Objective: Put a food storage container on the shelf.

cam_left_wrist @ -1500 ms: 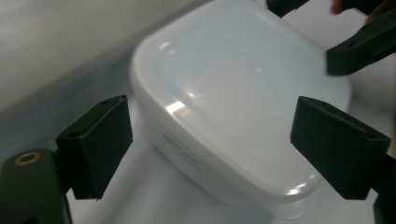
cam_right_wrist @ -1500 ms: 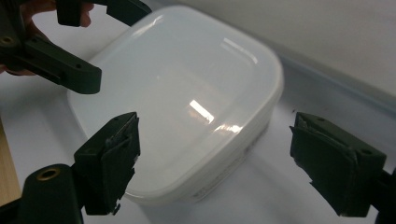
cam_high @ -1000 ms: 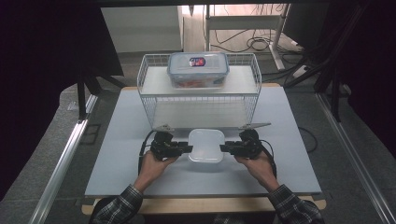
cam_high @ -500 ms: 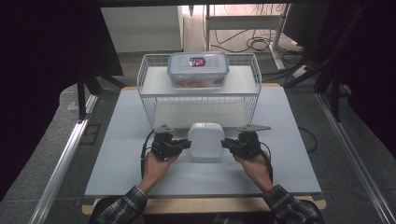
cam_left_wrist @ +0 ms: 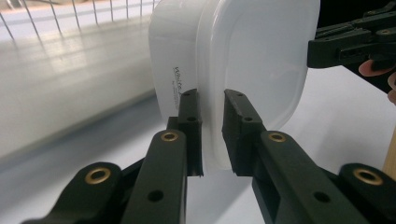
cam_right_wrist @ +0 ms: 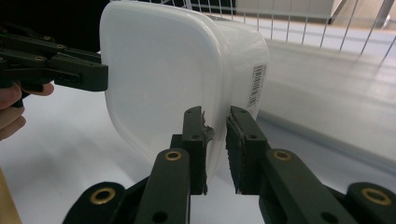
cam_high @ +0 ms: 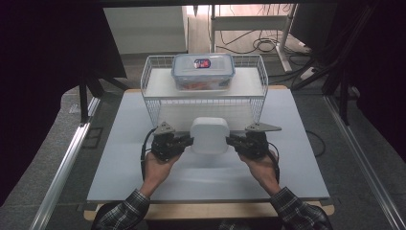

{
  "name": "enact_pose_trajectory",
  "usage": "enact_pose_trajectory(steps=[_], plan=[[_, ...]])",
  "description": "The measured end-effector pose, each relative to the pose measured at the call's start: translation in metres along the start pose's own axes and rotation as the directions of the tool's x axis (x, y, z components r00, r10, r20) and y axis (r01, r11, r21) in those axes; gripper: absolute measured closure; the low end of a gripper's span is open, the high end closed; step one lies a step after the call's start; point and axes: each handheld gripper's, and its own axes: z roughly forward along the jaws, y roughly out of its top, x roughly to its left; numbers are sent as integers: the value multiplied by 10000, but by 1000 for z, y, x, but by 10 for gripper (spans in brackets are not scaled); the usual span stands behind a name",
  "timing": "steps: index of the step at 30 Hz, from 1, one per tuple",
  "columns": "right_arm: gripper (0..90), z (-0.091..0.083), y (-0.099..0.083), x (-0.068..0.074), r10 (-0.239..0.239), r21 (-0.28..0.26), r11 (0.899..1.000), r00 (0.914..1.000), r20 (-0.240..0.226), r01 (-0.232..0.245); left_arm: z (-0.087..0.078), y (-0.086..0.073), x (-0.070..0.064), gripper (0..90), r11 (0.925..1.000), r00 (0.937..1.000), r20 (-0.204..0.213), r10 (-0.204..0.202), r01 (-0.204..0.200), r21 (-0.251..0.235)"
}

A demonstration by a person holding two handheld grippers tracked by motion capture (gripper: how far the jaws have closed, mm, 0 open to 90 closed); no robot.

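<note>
**A:** Start with the big things. What is on the table [cam_high: 119, 158]?

**B:** A pale grey top, and at its far side a white wire rack [cam_high: 153, 103]. On the rack's shelf sits a clear lidded box [cam_high: 203, 72] with a blue rim and a label on its lid.

**A:** And the white container [cam_high: 209, 135]?

**B:** It is held above the table, in front of the rack and between the two hands. It is milky white plastic, a rounded rectangle with soft corners, tipped up so its broad lidded face turns toward the person. A protruding rim runs around the lid. One side wall carries small printed lettering, the opposite wall a barcode sticker.

**A:** How do the grippers stand?

**B:** The left gripper [cam_left_wrist: 211, 133] is clamped on the rim at one edge, jaws close together with the plastic lip between them. The right gripper [cam_right_wrist: 215, 142] pinches the opposite rim the same way. One right pad [cam_right_wrist: 201, 126] looks frayed at its tip.
</note>
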Motion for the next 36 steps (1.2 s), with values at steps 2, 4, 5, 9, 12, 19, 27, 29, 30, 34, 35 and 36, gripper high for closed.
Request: enact_pose_trajectory(steps=[2, 4, 5, 9, 12, 19, 27, 29, 30, 34, 35, 36], plan=[[771, -1, 5, 1, -70, -98, 9999, 10000, -21, 70, -3, 4, 1, 785, 10000, 10000, 20, 94, -94, -7], [771, -2, 10, 2, -141, -207, 9997, 9999, -70, 139, -7, 9, 2, 784, 9999, 9999, 17, 113, -113, -97], [771, -2, 13, 3, -175, -252, 9995, 9998, -84, 172, -9, 11, 2, 784, 9998, 9999, -11, 164, -164, -129], [771, -4, 26, 7, -351, -455, 9984, 9994, -66, 348, -18, 23, 3, 785, 9990, 9993, -138, 346, -350, -287], [771, -5, 36, 8, -436, -620, 9972, 9990, -105, 429, -23, 32, 3, 784, 9983, 9988, -239, 437, -445, -377], [771, -10, 58, 9, -504, -856, 9951, 9986, -134, 491, -32, 53, 1, 784, 9965, 9977, -389, 550, -573, -607], [770, -17, 80, 11, -632, -1081, 9922, 9979, -117, 616, -42, 71, -1, 784, 9935, 9965, -510, 664, -707, -894], [769, -18, 85, 11, -650, -1120, 9917, 9978, -141, 631, -45, 79, -2, 784, 9925, 9956, -561, 746, -795, -927], [769, -19, 89, 11, -643, -1144, 9915, 9978, -150, 621, -46, 81, -3, 784, 9922, 9953, -585, 777, -829, -934], [769, -21, 102, 11, -647, -1300, 9896, 9978, -170, 620, -52, 97, -3, 784, 9898, 9933, -696, 921, -989, -1024], [769, -22, 105, 11, -664, -1339, 9889, 9977, -160, 637, -53, 101, -3, 784, 9892, 9929, -698, 960, -1029, -1043], [768, -23, 109, 11, -665, -1388, 9883, 9977, -158, 637, -55, 104, -3, 784, 9887, 9928, -693, 974, -1044, -1071]])
